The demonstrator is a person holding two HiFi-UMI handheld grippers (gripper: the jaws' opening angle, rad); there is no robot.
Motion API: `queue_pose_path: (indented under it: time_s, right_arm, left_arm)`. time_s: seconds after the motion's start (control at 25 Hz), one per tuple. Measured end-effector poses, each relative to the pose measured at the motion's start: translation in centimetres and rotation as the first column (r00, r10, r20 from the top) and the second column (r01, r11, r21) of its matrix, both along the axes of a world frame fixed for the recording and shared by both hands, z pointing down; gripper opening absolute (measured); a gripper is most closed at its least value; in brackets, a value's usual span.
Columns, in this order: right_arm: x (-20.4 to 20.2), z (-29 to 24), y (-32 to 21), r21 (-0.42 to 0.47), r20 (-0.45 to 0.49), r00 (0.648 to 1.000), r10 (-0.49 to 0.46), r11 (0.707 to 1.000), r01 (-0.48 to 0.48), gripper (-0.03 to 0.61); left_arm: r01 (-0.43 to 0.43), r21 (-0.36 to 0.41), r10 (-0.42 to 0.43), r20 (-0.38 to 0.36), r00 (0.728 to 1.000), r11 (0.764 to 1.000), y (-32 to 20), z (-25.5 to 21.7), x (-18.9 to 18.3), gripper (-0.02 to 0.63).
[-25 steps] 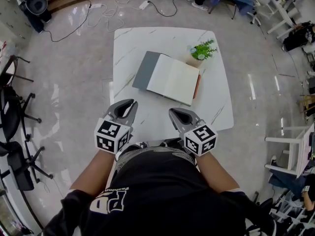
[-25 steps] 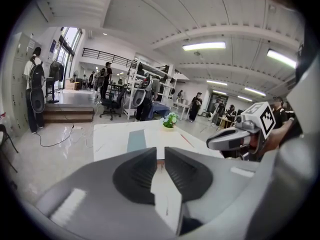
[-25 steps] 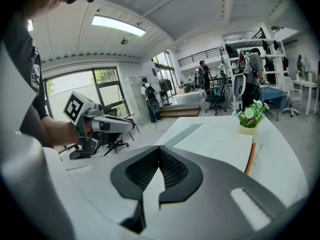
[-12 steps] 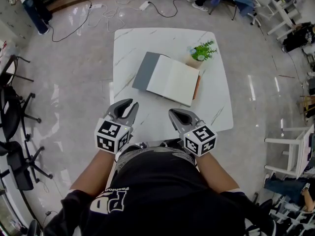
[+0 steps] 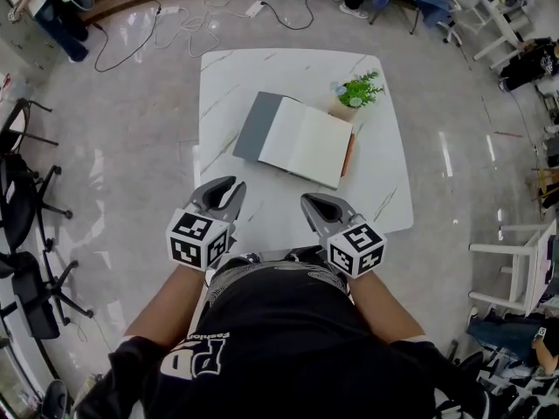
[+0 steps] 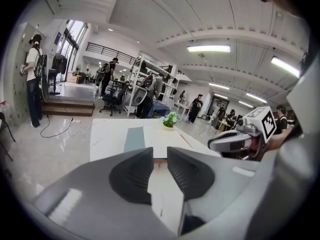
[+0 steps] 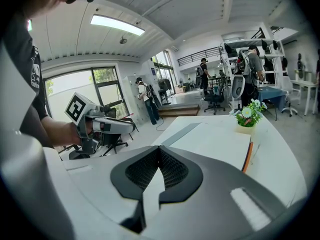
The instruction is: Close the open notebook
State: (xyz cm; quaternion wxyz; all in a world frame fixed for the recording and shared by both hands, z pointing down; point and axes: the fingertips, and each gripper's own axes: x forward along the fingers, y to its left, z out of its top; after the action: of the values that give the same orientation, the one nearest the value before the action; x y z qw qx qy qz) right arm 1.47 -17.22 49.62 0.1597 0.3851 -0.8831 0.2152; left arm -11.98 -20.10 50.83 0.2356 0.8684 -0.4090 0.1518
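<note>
The open notebook (image 5: 301,142) lies slanted in the middle of the white table (image 5: 380,190). Its white pages face up, and a grey cover (image 5: 255,124) lies flat to their left. An orange strip (image 5: 349,154) runs along its right edge. Both grippers hover at the table's near edge, short of the notebook and apart from it. My left gripper (image 5: 234,184) has a narrow gap between its jaws and holds nothing; its own view shows the notebook (image 6: 150,138) ahead. My right gripper (image 5: 306,199) is shut and empty, with its tips meeting (image 7: 160,149) and the notebook (image 7: 212,139) beyond them.
A small potted plant (image 5: 356,92) stands just past the notebook's far right corner. Cables (image 5: 183,24) trail on the glossy floor beyond the table. Black chairs (image 5: 26,225) stand at the left and white furniture (image 5: 524,260) at the right. People stand in the background.
</note>
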Motion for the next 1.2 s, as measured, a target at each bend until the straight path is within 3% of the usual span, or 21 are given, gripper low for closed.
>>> queue_pose_path:
  time_s: [0.16, 0.4, 0.64, 0.88, 1.2]
  right_arm:
    - [0.4, 0.0, -0.3, -0.006, -0.003, 1.0, 0.01, 1.0, -0.01, 0.0]
    - [0.8, 0.3, -0.7, -0.02, 0.0, 1.0, 0.014, 1.0, -0.014, 0.0]
    - [1.3, 0.8, -0.9, -0.035, -0.006, 1.0, 0.015, 0.999, -0.016, 0.0]
    - [2.0, 1.3, -1.2, -0.042, -0.014, 1.0, 0.025, 0.999, -0.025, 0.0]
    - [2.3, 1.4, -1.7, -0.051, -0.019, 0.999, 0.032, 0.998, -0.033, 0.0]
  left_arm:
    - [0.044, -0.08, -0.051, -0.092, 0.994, 0.996, -0.8, 0.7, -0.4, 0.092]
    - [0.117, -0.201, -0.159, -0.208, 0.965, 0.973, -2.6, 2.4, -1.1, 0.092]
    - [0.179, -0.272, -0.235, -0.192, 0.953, 0.946, -4.6, 5.9, -2.6, 0.092]
    - [0.211, -0.315, -0.287, -0.22, 0.932, 0.926, -6.6, 8.4, -3.6, 0.092]
    - [0.225, -0.423, -0.367, -0.293, 0.883, 0.878, -8.6, 11.9, -4.4, 0.092]
